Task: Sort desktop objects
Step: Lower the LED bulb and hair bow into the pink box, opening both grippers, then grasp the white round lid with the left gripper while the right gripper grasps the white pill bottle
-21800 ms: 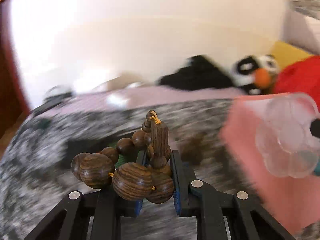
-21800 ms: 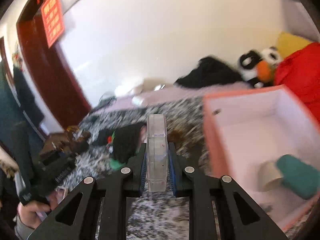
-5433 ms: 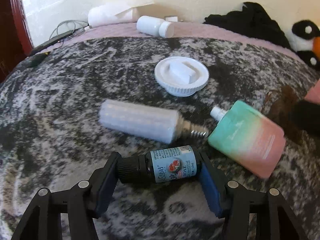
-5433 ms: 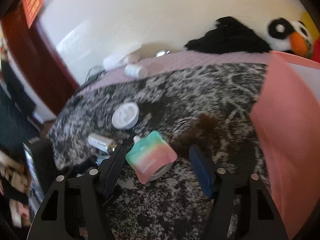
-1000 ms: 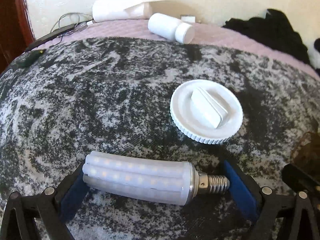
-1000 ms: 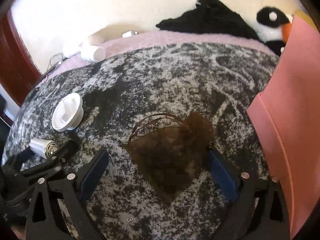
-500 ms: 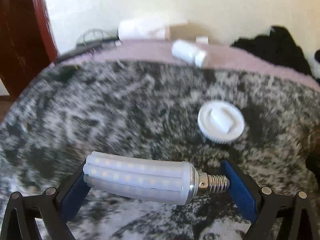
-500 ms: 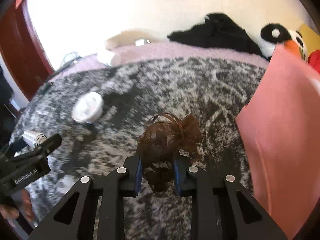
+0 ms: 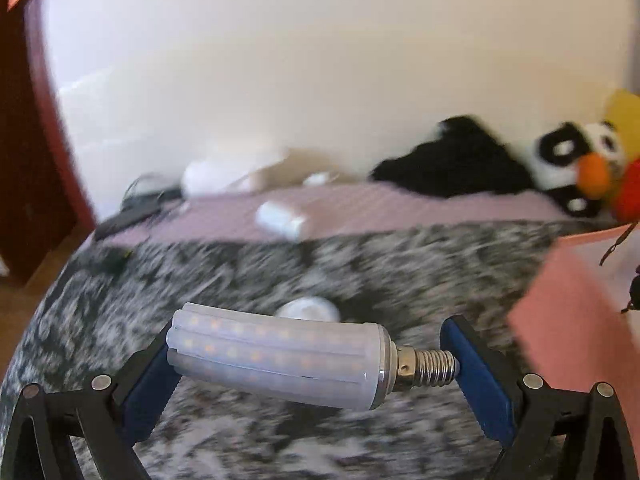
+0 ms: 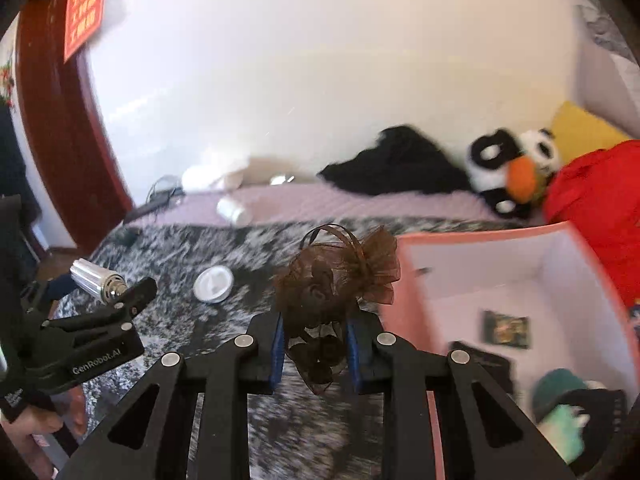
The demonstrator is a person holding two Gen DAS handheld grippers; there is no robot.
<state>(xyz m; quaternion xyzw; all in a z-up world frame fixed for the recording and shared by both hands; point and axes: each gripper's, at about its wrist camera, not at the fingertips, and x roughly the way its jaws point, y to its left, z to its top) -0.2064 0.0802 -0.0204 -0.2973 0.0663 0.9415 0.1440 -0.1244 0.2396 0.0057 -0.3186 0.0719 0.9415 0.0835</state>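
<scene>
Both loads lifted since half a second ago: my left gripper [image 9: 312, 360] pinches the white ribbed LED corn bulb [image 9: 280, 360] endwise, my right gripper [image 10: 316, 344] clamps the brown organza drawstring pouch [image 10: 332, 288], pink cardboard box [image 10: 472, 236] ahead-right for dropping.

Mottled grey blanket [image 10: 248, 256], white round lid [image 10: 213, 284], pink box [image 10: 408, 280] resting on it
</scene>
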